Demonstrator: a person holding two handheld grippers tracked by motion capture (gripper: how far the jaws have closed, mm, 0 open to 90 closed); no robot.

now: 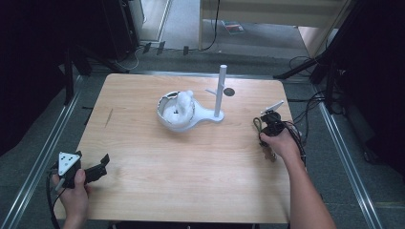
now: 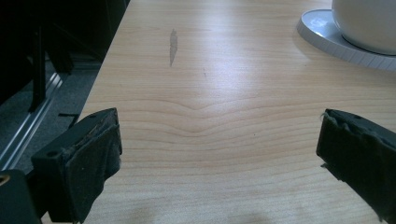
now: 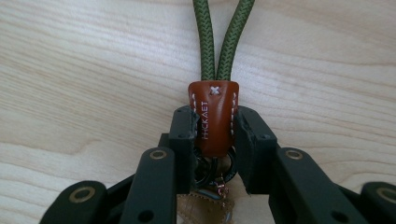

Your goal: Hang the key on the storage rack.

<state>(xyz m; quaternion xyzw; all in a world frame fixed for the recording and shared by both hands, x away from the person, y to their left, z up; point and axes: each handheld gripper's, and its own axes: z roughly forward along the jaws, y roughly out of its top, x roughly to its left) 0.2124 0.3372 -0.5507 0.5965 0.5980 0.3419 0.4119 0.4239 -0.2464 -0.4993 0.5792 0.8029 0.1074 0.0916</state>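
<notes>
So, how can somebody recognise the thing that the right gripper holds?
Look at the wooden table's right edge. There the right gripper clamps a brown leather tab joining two green cords, unlike the white stand at the centre.

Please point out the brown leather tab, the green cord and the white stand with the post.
brown leather tab (image 3: 214,116): right gripper view, on its stitched front face.
green cord (image 3: 204,42): right gripper view, on its left strand.
white stand (image 1: 220,90): high view, on its upright post.
</notes>
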